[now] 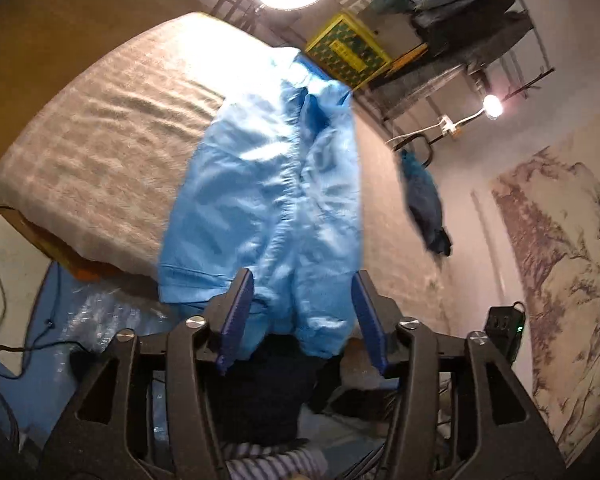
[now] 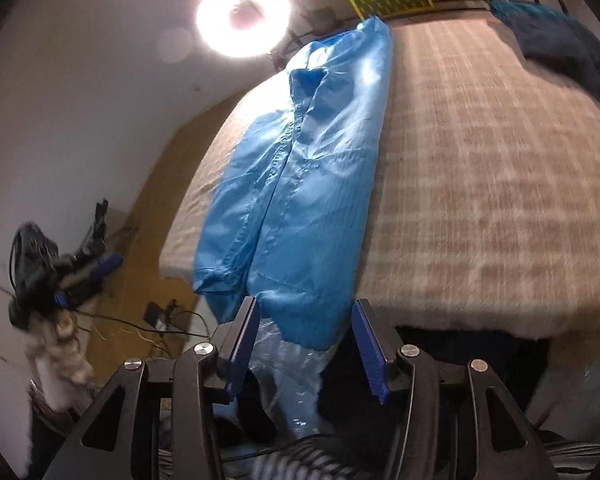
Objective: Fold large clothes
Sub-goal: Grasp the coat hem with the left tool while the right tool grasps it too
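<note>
A light blue garment lies folded lengthwise in a long strip on the beige plaid bed cover. Its near end hangs over the bed's front edge. My left gripper is open, its blue pads either side of that hanging end, not closed on it. In the right wrist view the same garment runs away toward the ring light. My right gripper is open, with the garment's near hem between and just beyond its blue pads.
A dark blue cloth lies at the bed's far corner; it also shows in the left wrist view. A bright ring light, a yellow crate and a clothes rack stand behind. Cables and clear plastic lie on the floor.
</note>
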A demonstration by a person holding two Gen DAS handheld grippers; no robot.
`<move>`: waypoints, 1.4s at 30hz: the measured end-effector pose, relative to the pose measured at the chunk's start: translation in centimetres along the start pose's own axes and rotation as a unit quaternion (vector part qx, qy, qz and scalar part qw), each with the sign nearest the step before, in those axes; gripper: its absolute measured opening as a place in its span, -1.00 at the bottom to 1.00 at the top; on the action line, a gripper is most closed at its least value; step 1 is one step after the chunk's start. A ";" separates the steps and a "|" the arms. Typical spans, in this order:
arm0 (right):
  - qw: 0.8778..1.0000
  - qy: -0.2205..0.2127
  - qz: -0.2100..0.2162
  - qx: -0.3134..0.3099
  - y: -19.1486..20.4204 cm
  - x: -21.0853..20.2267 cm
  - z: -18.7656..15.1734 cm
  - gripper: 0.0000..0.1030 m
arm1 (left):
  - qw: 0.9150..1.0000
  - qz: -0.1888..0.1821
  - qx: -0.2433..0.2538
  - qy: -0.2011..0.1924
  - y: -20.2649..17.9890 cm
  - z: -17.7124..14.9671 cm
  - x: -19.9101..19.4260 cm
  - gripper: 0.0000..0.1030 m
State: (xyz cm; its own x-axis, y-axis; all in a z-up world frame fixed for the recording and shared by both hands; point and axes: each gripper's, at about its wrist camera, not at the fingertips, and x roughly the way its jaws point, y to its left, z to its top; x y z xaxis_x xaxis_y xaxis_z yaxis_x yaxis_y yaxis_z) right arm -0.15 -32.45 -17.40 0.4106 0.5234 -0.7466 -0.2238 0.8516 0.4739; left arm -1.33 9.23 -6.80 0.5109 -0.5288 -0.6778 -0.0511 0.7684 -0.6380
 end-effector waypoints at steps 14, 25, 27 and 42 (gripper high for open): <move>0.990 0.096 0.098 0.004 -3.6 7.8 0.6 0.11 | 0.989 -0.011 -0.074 0.129 10.7 1.4 10.8 0.10; 0.976 0.148 0.153 0.049 -5.2 12.1 -0.1 0.11 | 0.986 -0.021 -0.055 0.158 12.1 -0.2 11.1 0.17; 0.976 0.151 0.152 0.037 -4.8 12.3 -0.2 0.11 | 0.985 -0.014 -0.056 0.162 12.7 -0.4 11.2 0.17; 0.956 0.157 0.237 0.065 -3.9 12.5 0.6 -0.58 | 0.980 -0.057 -0.050 0.183 9.9 -1.2 12.3 -0.78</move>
State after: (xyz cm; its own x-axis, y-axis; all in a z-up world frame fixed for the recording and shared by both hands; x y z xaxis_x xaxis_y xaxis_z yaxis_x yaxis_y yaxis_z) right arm 6.38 -29.23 -28.25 -0.0005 0.8501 -0.5266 -0.1995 0.5160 0.8330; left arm 3.38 9.89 -21.85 0.1761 -0.7176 -0.6739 -0.1049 0.6670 -0.7376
